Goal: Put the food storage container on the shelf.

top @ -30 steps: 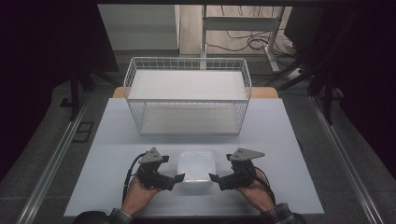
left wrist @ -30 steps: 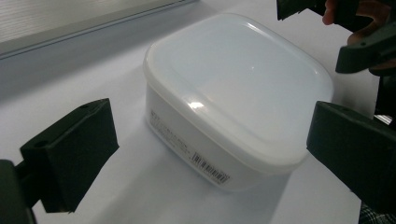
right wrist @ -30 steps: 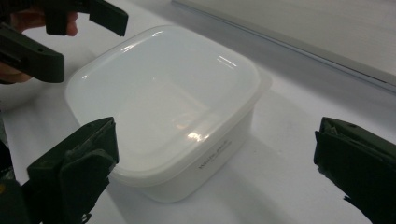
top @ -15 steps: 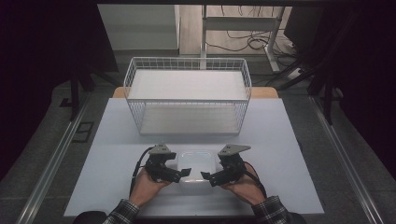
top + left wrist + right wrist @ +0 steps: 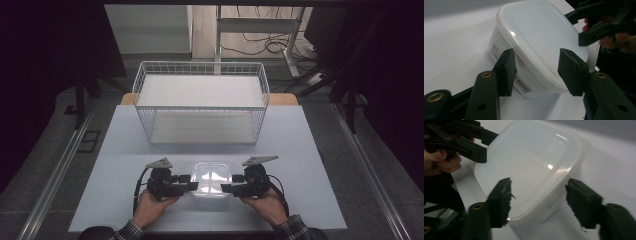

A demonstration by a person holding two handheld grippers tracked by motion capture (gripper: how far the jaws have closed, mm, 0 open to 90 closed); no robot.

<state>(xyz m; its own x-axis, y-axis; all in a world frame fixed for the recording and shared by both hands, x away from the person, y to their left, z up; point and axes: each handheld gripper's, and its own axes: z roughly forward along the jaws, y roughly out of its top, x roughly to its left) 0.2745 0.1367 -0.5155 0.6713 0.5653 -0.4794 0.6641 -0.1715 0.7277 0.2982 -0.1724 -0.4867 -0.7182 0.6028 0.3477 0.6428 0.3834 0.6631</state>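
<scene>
Now, left to right:
Left gripper (image 5: 192,185): jaws just narrowed on the near-left corner of the lidded container (image 5: 212,178); pads still apart from it.
Container: on the table (image 5: 310,165), between both grippers, before the wire basket (image 5: 200,137).
Right gripper (image 5: 226,188): likewise narrowing, not yet pinching.
Meaning: a two-handed lift looks close.

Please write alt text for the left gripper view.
Two black jaws of the left gripper straddle one end of a white lidded plastic container on a white table, a barcode label on its side. The right gripper reaches its far end.
</scene>
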